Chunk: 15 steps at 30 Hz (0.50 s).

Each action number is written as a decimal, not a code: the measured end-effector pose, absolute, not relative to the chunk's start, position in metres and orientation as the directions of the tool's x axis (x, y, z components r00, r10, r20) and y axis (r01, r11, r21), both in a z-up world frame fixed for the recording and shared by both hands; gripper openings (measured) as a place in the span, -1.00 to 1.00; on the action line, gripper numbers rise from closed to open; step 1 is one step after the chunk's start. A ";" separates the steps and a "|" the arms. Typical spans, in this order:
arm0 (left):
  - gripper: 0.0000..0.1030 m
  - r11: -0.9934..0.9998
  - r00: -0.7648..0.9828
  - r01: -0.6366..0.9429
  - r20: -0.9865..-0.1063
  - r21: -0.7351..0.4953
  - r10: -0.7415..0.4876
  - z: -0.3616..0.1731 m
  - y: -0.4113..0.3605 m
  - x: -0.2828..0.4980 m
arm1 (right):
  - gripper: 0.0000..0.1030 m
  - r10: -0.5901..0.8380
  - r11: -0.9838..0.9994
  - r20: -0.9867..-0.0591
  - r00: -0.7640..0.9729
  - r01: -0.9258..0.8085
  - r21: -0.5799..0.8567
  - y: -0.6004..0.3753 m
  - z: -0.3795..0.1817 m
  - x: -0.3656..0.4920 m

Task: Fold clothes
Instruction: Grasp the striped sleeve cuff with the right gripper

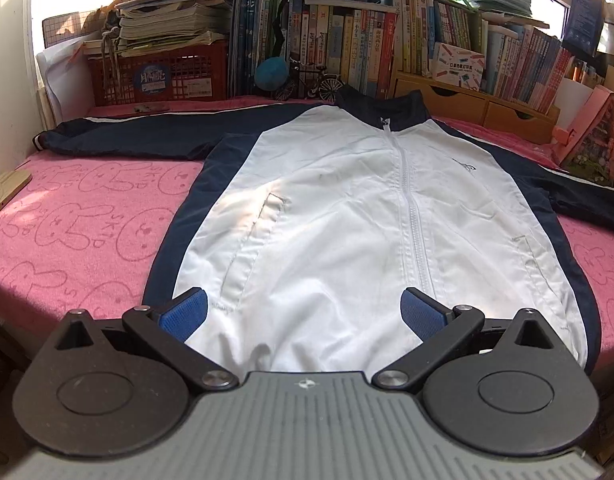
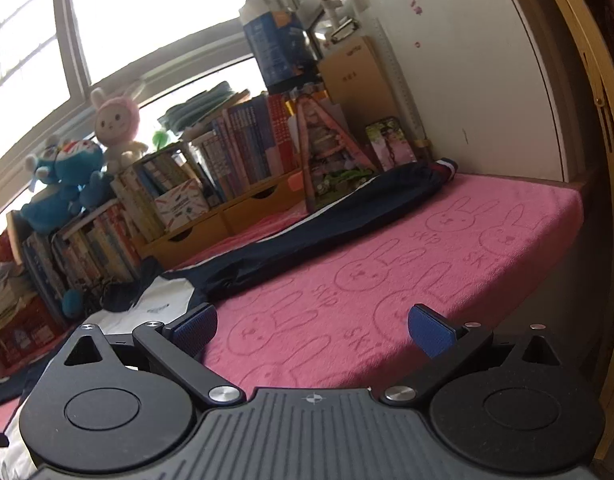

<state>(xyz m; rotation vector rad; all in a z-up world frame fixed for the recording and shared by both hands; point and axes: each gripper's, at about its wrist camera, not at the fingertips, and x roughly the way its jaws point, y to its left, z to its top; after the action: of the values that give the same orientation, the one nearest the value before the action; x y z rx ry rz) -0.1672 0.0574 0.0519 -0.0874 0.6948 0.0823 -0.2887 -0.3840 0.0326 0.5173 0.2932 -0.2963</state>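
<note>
Two wide-angle views share this moment, and each loses something: in the left wrist view the jacket [image 1: 339, 208] has its hem hidden behind the left gripper [image 1: 303, 312], and its sleeve toward 3 o'clock runs out of frame; in the right wrist view only the jacket's chest corner shows at 8 o'clock, partly behind the right gripper [image 2: 311, 332], while the window glare washes out everything beyond the glass. The book spines are too small to read. The jacket, white-fronted with navy sides and collar, lies flat and zipped on a pink blanket [image 1: 79, 232] stamped with rabbit outlines; one navy sleeve [image 2: 327, 232] stretches across the blanket toward the wall at 1 o'clock. Both tongs stand wide apart, holding nothing: the left pair hovers over the jacket's lower front, the right pair over bare blanket just beside the sleeve. Along the far edge, at 12 o'clock, stands a row of books [image 1: 407, 40], with a red crate [image 1: 159, 76] of papers at 10 o'clock, a wooden drawer unit [image 1: 479, 108] at 2 o'clock, and a blue plush toy [image 2: 63, 184] beside a pink rabbit toy [image 2: 117, 124] on top.
</note>
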 end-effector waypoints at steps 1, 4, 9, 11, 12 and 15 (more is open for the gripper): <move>1.00 0.993 0.768 -0.109 -0.639 -0.055 0.049 0.052 0.059 -0.159 | 0.99 -0.214 0.806 -0.347 0.913 0.365 0.465 -0.401 0.033 -0.274; 1.00 0.989 0.765 -0.139 -0.640 -0.059 0.070 0.049 0.065 -0.136 | 0.99 -0.259 0.750 -0.362 0.895 0.422 0.509 -0.452 0.026 -0.225; 1.00 0.971 0.713 -0.227 -0.691 -0.072 0.116 0.030 0.079 -0.107 | 0.97 -0.332 0.677 -0.415 0.847 0.520 0.521 -0.524 0.016 -0.139; 1.00 0.964 0.676 -0.256 -0.726 -0.075 0.123 0.020 0.084 -0.099 | 0.97 -0.373 0.670 -0.442 0.816 0.566 0.481 -0.543 0.013 -0.108; 1.00 0.962 0.666 -0.261 -0.736 -0.075 0.123 0.015 0.086 -0.097 | 0.97 -0.392 0.666 -0.452 0.801 0.586 0.461 -0.550 0.011 -0.095; 1.00 0.972 0.663 -0.234 -0.729 0.014 0.170 0.010 0.078 -0.094 | 0.97 -0.423 0.662 -0.482 0.767 0.625 0.413 -0.565 0.001 -0.062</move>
<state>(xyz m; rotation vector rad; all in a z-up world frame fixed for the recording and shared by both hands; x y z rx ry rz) -0.0940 0.0782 0.0095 -0.0834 0.8150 0.2286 -0.0620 -0.5650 0.0007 0.5972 0.3634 -0.6073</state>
